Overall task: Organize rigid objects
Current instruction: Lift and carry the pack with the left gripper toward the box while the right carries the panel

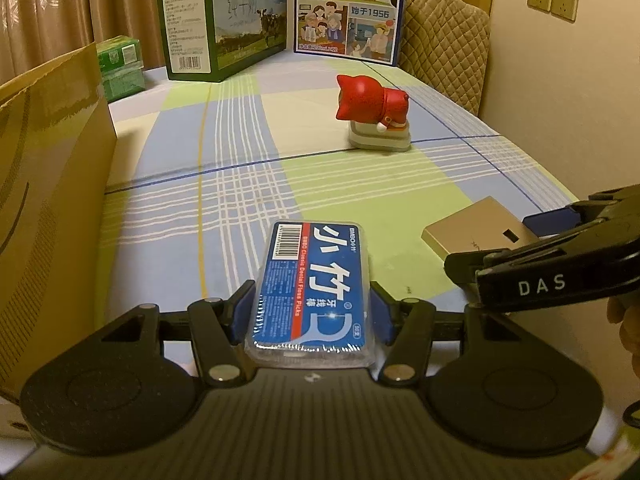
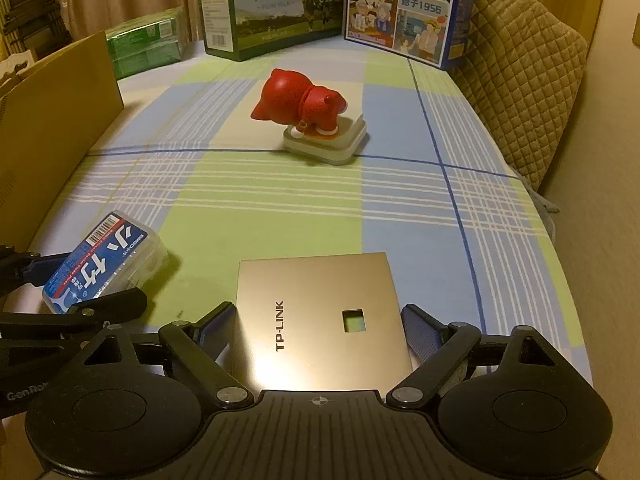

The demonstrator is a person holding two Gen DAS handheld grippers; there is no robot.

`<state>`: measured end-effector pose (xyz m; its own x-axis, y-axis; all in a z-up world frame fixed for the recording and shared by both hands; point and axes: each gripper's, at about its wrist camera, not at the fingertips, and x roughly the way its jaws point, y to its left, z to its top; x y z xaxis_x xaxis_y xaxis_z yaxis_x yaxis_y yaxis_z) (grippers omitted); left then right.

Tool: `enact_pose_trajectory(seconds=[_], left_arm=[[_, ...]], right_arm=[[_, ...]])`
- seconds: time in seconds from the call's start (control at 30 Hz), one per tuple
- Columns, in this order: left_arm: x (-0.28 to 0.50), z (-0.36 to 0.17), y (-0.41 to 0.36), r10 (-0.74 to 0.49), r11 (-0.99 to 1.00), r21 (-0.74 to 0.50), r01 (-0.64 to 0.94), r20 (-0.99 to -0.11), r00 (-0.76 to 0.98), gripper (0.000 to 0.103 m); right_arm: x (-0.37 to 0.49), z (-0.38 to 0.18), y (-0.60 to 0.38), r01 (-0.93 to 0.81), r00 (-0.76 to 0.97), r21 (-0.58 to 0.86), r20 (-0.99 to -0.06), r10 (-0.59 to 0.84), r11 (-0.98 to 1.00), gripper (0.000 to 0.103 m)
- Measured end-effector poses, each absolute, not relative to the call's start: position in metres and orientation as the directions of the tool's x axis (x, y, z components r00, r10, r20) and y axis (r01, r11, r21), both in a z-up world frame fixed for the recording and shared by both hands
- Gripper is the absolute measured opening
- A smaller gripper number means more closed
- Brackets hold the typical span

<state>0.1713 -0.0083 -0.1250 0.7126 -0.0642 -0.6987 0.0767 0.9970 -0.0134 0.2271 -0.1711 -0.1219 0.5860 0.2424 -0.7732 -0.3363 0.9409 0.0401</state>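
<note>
My left gripper (image 1: pixel 311 307) is shut on a blue dental floss pick box (image 1: pixel 314 280), pads against both its long sides; the box also shows in the right wrist view (image 2: pixel 100 262). My right gripper (image 2: pixel 318 326) has its jaws on either side of a gold TP-LINK panel (image 2: pixel 320 312) that lies flat on the table; the left pad touches its edge and a small gap shows at the right pad. The panel also shows in the left wrist view (image 1: pixel 476 230). A red cat figurine (image 2: pixel 302 102) on a grey square base stands mid-table, also in the left wrist view (image 1: pixel 370 102).
A brown cardboard box (image 1: pixel 48 200) stands along the left. Two milk cartons (image 2: pixel 276 4) (image 2: pixel 408 8) and a green pack (image 2: pixel 148 40) stand at the far edge. A quilted chair back (image 2: pixel 528 88) is at the right. The plaid tablecloth (image 2: pixel 280 208) covers the table.
</note>
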Motion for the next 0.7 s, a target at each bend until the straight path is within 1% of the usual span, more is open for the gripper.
enact_pose_trajectory(seconds=[0.3,0.7], left_arm=[[0.161,-0.11,-0.007,-0.044,0.999,-0.017,0.046,-0.709,0.704,0.052],[0.113,-0.052,-0.001,-0.077,0.997,-0.064,0.046,-0.683,0.726,0.052]], right_arm=[[0.223,-0.113,-0.179,-0.288,0.61,0.081,-0.752,0.248,0.954,0.085],[0.161,-0.059,-0.183,-0.223,0.675,0.143,-0.691,0.258,0.964,0.085]])
